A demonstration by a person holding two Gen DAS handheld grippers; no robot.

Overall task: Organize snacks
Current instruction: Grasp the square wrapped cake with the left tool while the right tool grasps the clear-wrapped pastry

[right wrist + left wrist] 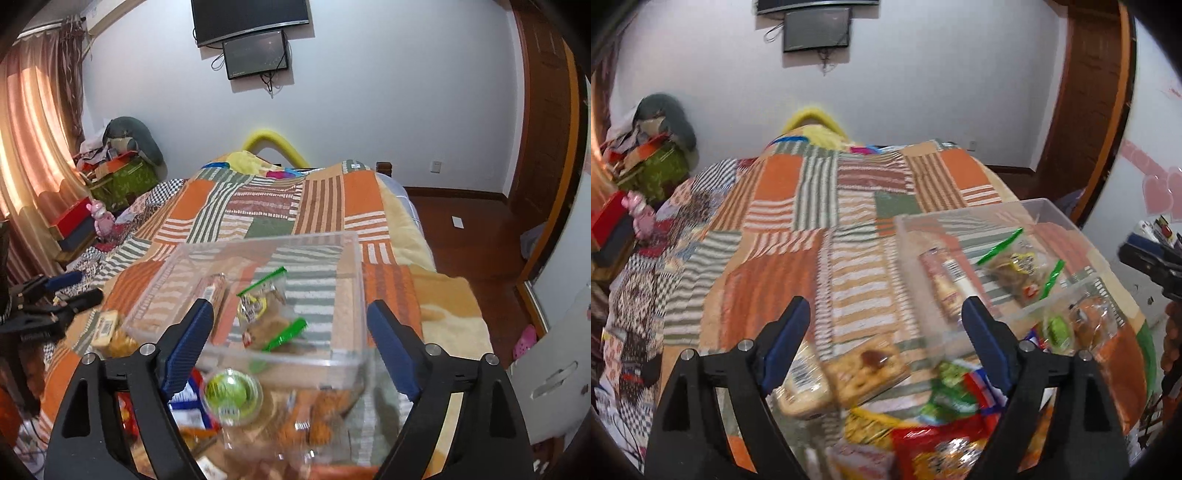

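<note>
A clear plastic box [347,295] stands on the patchwork bedspread and holds green-sealed snack bags [266,302] and a long packet [214,288]. In the left wrist view the box [912,266] is ahead to the right, with the bags [1023,269] and packet [942,280] inside. Loose snacks lie before it: a biscuit pack [868,369], a pale pack [805,380], a red packet [942,446], a green cup [229,395] and an orange bag [325,410]. My left gripper [886,328] is open and empty above the biscuit pack. My right gripper [290,332] is open and empty above the box's near wall.
The bedspread [325,199] covers the bed. Boxes and clutter [118,173] pile at the left by the curtain. A wooden floor [476,236] and door lie right. The other gripper [55,306] shows at the left edge of the right wrist view.
</note>
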